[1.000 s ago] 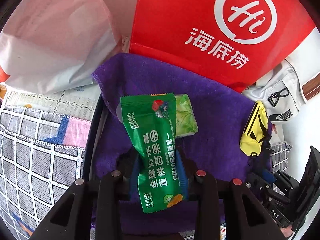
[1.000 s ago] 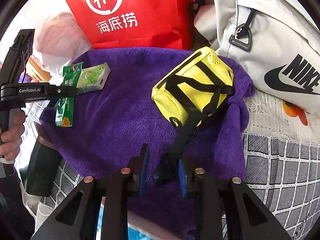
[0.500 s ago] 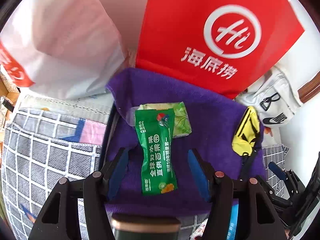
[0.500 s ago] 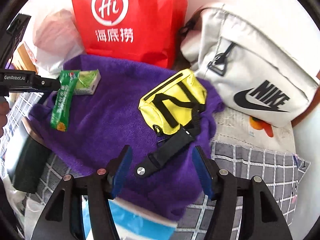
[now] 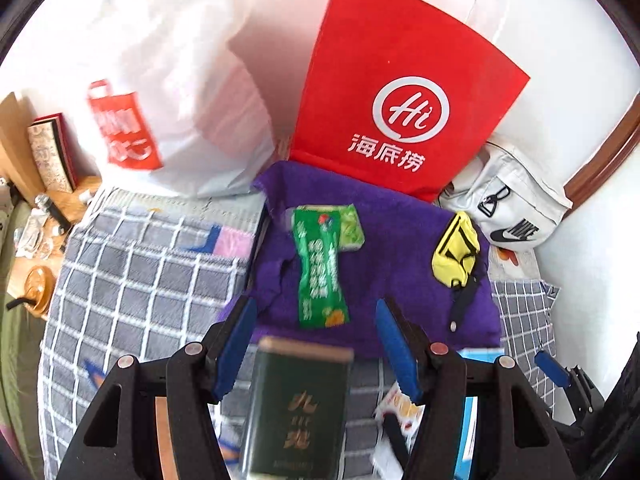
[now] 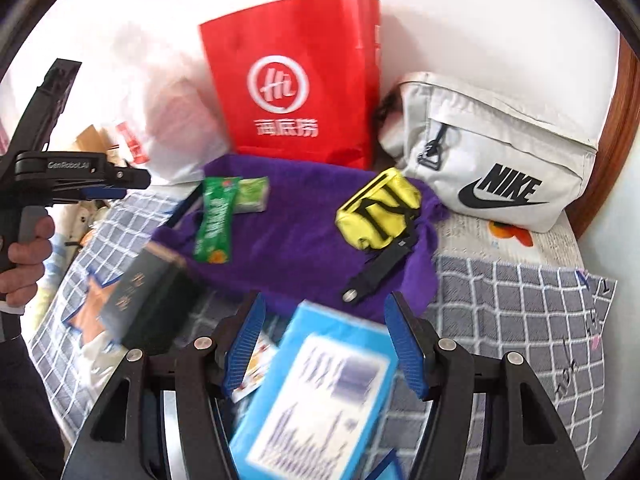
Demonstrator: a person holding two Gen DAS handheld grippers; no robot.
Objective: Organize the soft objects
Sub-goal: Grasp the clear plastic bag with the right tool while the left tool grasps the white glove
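A purple towel (image 5: 380, 280) (image 6: 288, 240) lies on the checked bedcover. On it lie a green snack packet (image 5: 320, 268) (image 6: 214, 220), a light green tissue pack (image 5: 352, 226) (image 6: 252, 194) and a yellow pouch (image 5: 456, 252) (image 6: 380, 208) with a black strap (image 6: 376, 272). My left gripper (image 5: 316, 344) is open and empty, pulled back from the packet. My right gripper (image 6: 324, 340) is open and empty, short of the strap. The left gripper also shows at the left edge of the right wrist view (image 6: 100, 184).
A red paper bag (image 5: 400, 100) (image 6: 296, 88), a white plastic bag (image 5: 160, 92) and a white Nike bag (image 5: 516, 204) (image 6: 492, 164) stand behind the towel. A dark green box (image 5: 296, 412) (image 6: 148, 300) and a blue box (image 6: 320, 400) lie in front.
Both grippers have let go, the left of the green packet and the right of the pouch strap. Both have opened and pulled back and up from the towel.
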